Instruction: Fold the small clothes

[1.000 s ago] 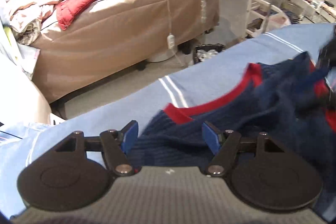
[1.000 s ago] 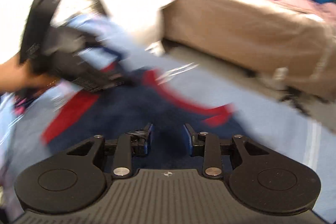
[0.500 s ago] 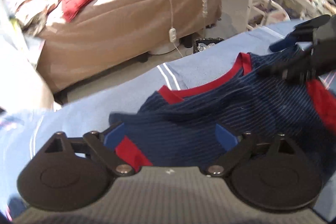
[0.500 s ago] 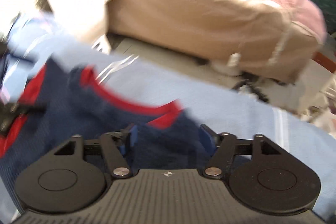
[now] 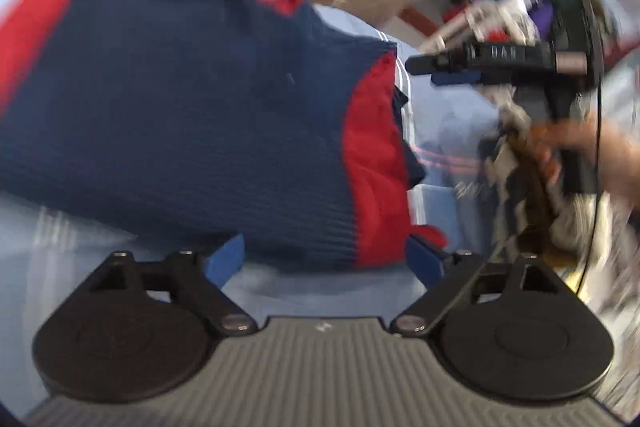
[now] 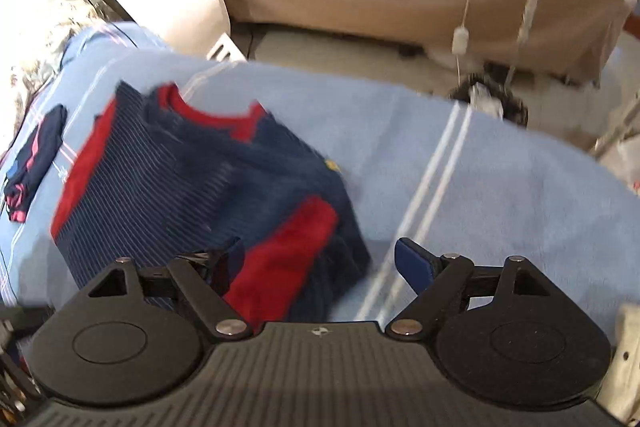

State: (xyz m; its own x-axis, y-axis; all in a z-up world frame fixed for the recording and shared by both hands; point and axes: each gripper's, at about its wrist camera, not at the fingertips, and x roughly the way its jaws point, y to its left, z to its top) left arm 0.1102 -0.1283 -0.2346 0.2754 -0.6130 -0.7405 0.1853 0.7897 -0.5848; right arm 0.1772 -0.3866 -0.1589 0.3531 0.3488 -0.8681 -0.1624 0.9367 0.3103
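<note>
The left gripper (image 5: 326, 263) is held with its blue-padded fingers (image 5: 224, 261) spread wide apart. The right gripper (image 6: 320, 263) is likewise held with its jaws parted. In the left wrist view, the right gripper is gripped from the side by a hand (image 5: 588, 155).

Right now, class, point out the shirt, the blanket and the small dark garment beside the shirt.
shirt (image 6: 192, 187), right wrist view, navy striped chest.
blanket (image 6: 500, 195), right wrist view, bare blue part.
small garment (image 6: 38, 155), right wrist view, its dark middle.

Blk ribbed tool (image 5: 324, 259) bodies, blue pads (image 6: 412, 263), silver screws.
</note>
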